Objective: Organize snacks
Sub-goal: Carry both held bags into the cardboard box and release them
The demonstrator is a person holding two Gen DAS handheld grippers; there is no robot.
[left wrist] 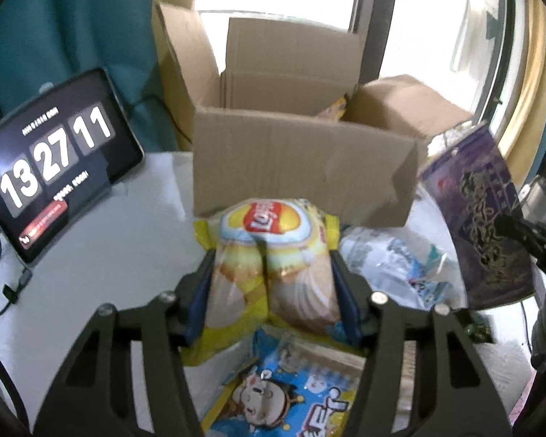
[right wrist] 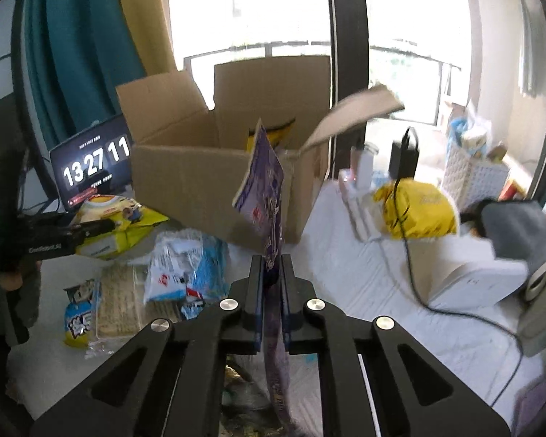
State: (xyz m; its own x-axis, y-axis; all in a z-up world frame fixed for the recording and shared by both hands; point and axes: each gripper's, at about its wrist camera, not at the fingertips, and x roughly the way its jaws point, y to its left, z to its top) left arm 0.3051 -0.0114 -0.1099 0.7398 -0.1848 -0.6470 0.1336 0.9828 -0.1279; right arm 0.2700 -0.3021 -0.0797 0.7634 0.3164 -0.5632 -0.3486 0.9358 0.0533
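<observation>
On the white bench (left wrist: 134,225), before the cardboard box (left wrist: 302,167), the left tool (left wrist: 273,266) squeezes a yellow chips bag (left wrist: 269,240). At right, the right tool (right wrist: 273,273) pinches a purple packet (right wrist: 262,185), lifted near the box.

Window (right wrist: 258,11): letting in glaring daylight behind a dark frame (right wrist: 345,36).
Curtain (left wrist: 72,22): hanging teal at left.
Table (right wrist: 345,255): lying under a white cover.
Clock screen (left wrist: 54,156): leaning, glowing.
</observation>
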